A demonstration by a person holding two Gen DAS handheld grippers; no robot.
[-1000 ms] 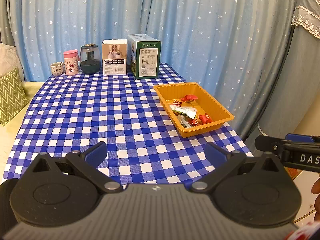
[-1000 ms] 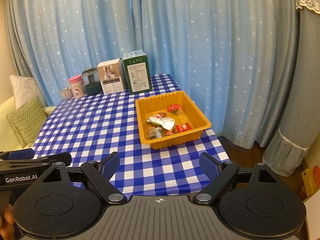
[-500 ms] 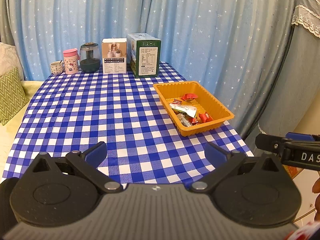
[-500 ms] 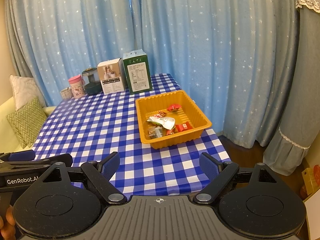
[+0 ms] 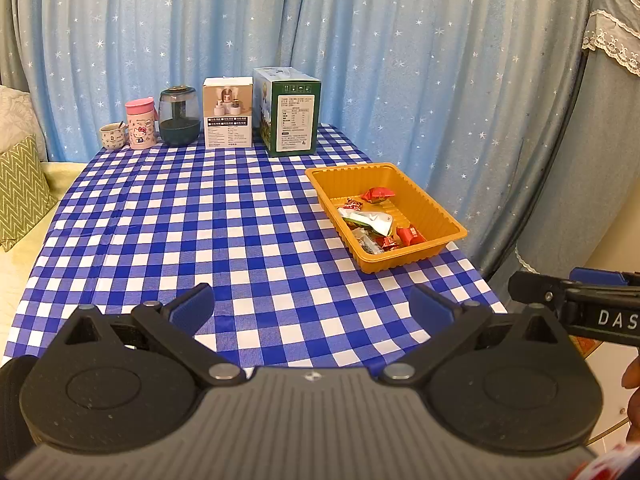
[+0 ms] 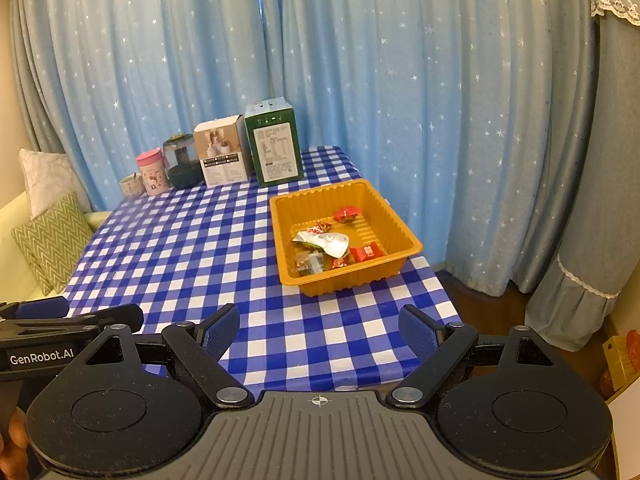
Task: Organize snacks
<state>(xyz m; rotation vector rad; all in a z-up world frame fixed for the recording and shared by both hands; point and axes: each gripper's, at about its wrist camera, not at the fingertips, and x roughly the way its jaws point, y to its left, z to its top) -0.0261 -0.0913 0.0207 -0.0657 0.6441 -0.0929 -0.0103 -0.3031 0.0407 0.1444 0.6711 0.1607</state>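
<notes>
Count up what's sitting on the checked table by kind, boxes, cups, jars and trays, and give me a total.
Boxes: 2, a white box and a green box
Cups: 2, a small mug and a pink cup
Jars: 1, a dark glass jar
Trays: 1, an orange tray holding wrapped snacks
Total: 6

Landmark: green carton (image 5: 289, 115), upright at the far edge of the worktop (image 5: 168, 232), which wears a blue-and-white checked cloth.
White box: (image 5: 228, 112) just left of the green carton, upright, picture side facing forward.
Dark jar: (image 5: 179, 121) left of the white box, rounded, with a dark lid.
Pink tumbler: (image 5: 140, 124) left of the jar, cartoon cat print.
Small cup: (image 5: 112, 136) furthest left of the carton, beside the tumbler.
Curtain: (image 5: 360, 40) behind the carton, light blue with white stars.
Cushion: (image 5: 22, 188) far left of the carton, off the worktop, green zigzag pattern.
</notes>
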